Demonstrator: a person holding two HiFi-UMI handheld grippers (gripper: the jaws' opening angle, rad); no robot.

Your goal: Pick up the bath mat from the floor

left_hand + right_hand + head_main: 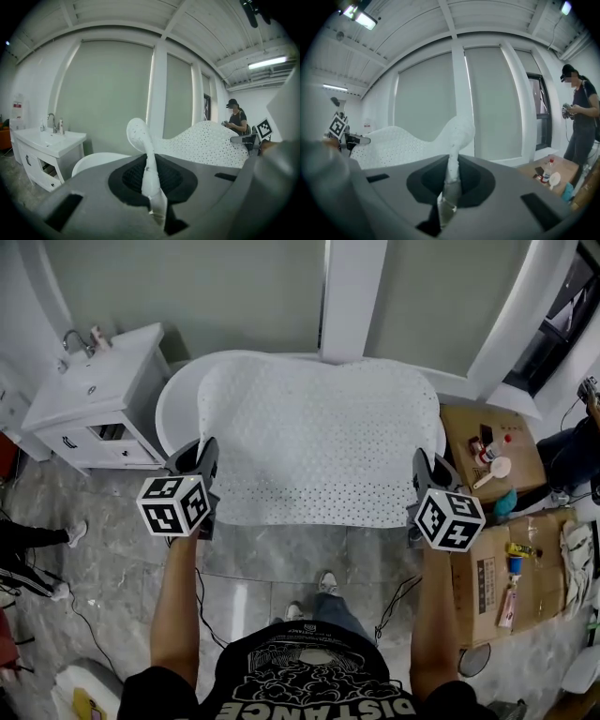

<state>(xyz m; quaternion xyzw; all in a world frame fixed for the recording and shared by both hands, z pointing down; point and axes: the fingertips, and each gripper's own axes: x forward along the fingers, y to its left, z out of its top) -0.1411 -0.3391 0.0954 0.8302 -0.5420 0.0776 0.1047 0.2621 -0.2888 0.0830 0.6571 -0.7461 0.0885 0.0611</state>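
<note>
White rubbery edge, pinched flat, filled the closed jaws of the left gripper (152, 187), and the right gripper (449, 187) was clenched on the opposite near corner in the same way. Both belonged to one white, perforated, round-cornered bath mat (319, 437), which was spread wide between the two grippers in front of the person. Its near edge hung clear of the grey marble-tiled floor (281, 559).

Progress, as judged: the grasp was made and the lift was largely done, since no part of the mat could be seen lying on the tiles. Whether the far edge rested on the white oval bathtub (173, 404) behind it could not be told, because the mat hid most of the tub. What was left seemed to be only carrying the mat clear.

Surroundings: a white vanity cabinet with a basin and tap (89, 399) stood left of the tub. A white pillar (352, 296) rose behind it. Flattened brown cardboard boxes (487, 442) bearing small bottles lay to the right. A dark-clothed bystander (581, 117) stood beyond the boxes. The tub and the boxes stood nearest and could catch a sagging mat.
</note>
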